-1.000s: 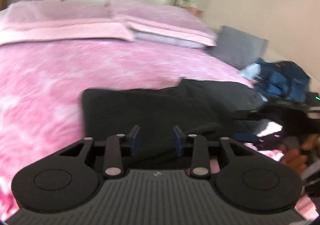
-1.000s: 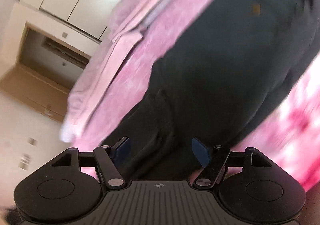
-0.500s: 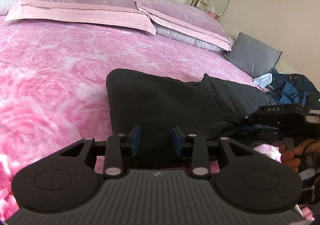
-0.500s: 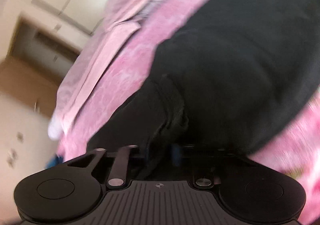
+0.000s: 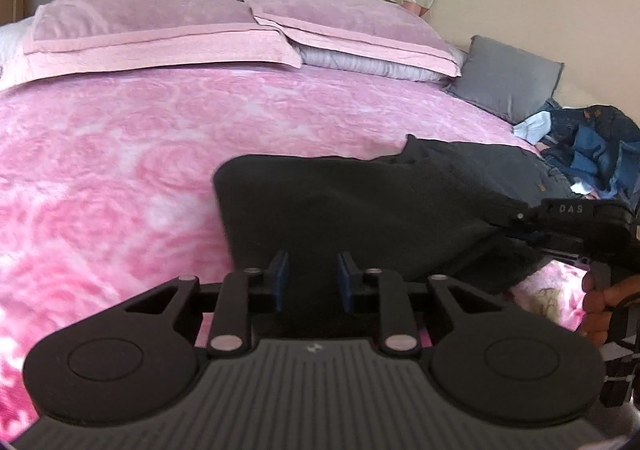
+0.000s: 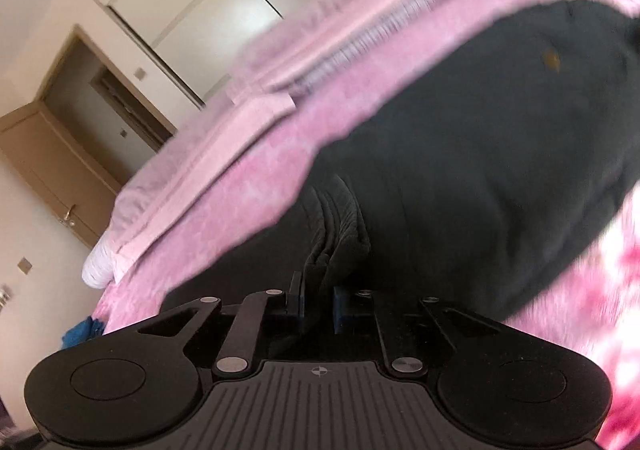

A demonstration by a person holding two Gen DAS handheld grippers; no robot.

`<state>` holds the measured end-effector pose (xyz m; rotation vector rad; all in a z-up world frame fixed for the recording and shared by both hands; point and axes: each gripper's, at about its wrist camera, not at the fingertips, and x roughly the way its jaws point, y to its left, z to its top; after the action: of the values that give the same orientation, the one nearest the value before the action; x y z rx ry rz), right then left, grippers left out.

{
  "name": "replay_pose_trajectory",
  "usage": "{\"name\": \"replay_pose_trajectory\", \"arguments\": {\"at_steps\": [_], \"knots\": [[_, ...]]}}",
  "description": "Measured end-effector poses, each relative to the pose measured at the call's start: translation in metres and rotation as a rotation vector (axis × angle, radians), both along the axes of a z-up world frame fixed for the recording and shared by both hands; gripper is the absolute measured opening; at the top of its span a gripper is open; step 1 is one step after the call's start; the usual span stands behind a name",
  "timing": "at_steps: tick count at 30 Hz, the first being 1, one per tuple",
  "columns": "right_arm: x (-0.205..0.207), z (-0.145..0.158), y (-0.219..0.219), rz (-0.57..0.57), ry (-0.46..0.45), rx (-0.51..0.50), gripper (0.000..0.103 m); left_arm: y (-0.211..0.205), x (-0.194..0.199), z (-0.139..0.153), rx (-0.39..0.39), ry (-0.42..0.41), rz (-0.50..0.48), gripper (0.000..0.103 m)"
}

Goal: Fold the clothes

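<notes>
big pink rose-pattern blanket (image 5: 120, 154) covers the whole bed, two pink pillows (image 5: 152, 34) up at 12 o'clock, a grey cushion (image 5: 508, 78) at 2. The black garment (image 5: 360, 210) lies across the middle toward 3, jeans pile (image 5: 592, 142) just past it. left gripper (image 5: 310, 278) is narrowing at the garment's near edge at 6, can't tell if it bites. right gripper (image 6: 318, 304) is closing, ribbed black cloth pinched between its pads
</notes>
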<state>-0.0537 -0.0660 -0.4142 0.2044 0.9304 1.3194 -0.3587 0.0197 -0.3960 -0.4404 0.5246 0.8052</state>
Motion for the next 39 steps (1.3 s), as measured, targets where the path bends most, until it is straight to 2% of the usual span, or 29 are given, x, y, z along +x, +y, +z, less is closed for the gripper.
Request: {"name": "replay_pose_trajectory", "arguments": {"at_steps": [1,4,7,8,10,12,14,15,16,19,21,26,28,31,35,39], "knots": [[0.0,-0.001,0.002,0.006,-0.011,-0.009,0.011,0.003,-0.002,-0.002,-0.011,0.015,0.005,0.012],[0.0,-0.014,0.011,0.026,0.004,-0.071,0.011,0.007,-0.007,-0.004,-0.019,0.025,0.015,0.012],[-0.001,-0.009,0.005,-0.003,0.004,-0.042,0.011,0.005,-0.013,0.001,-0.018,0.002,0.008,0.011],[-0.003,-0.01,0.005,0.01,-0.015,-0.062,0.011,0.005,-0.013,0.001,-0.02,0.006,0.005,0.012],[-0.002,-0.014,0.01,0.04,-0.024,-0.086,0.011,0.009,-0.009,-0.005,-0.026,0.053,0.003,0.012],[0.003,-0.012,0.012,0.063,-0.002,-0.108,0.013,0.012,-0.012,-0.003,-0.035,0.043,0.015,0.012],[0.007,-0.002,0.009,0.062,-0.006,-0.123,0.024,0.013,-0.016,0.004,-0.025,0.027,0.023,0.011],[0.007,0.005,0.006,0.049,-0.032,-0.125,0.03,0.013,-0.017,0.009,-0.018,0.011,0.018,0.011],[0.003,0.013,0.0,0.019,-0.092,-0.118,0.041,0.013,-0.018,0.014,-0.013,-0.006,0.011,0.011],[-0.012,0.033,-0.014,-0.035,-0.271,-0.067,0.042,0.016,-0.01,0.02,-0.019,-0.034,-0.025,0.011],[-0.029,0.035,-0.012,0.022,-0.358,-0.033,0.042,0.017,0.002,0.017,-0.019,-0.024,-0.051,0.011],[-0.059,-0.001,0.01,0.144,-0.497,-0.103,0.041,0.019,0.024,-0.019,-0.045,0.048,-0.054,0.013],[-0.068,-0.018,0.018,0.174,-0.569,-0.14,0.041,0.019,0.024,-0.017,-0.037,0.048,-0.043,0.013],[-0.064,-0.004,0.019,0.195,-0.535,-0.191,0.041,0.02,0.026,-0.002,-0.004,0.066,-0.039,0.011],[-0.06,0.024,0.027,0.175,-0.602,-0.175,0.041,0.046,0.036,0.013,0.026,0.064,-0.007,0.011],[-0.056,0.023,0.065,0.181,-0.634,-0.191,0.041,0.087,0.053,0.006,0.034,0.105,0.038,0.011]]}}
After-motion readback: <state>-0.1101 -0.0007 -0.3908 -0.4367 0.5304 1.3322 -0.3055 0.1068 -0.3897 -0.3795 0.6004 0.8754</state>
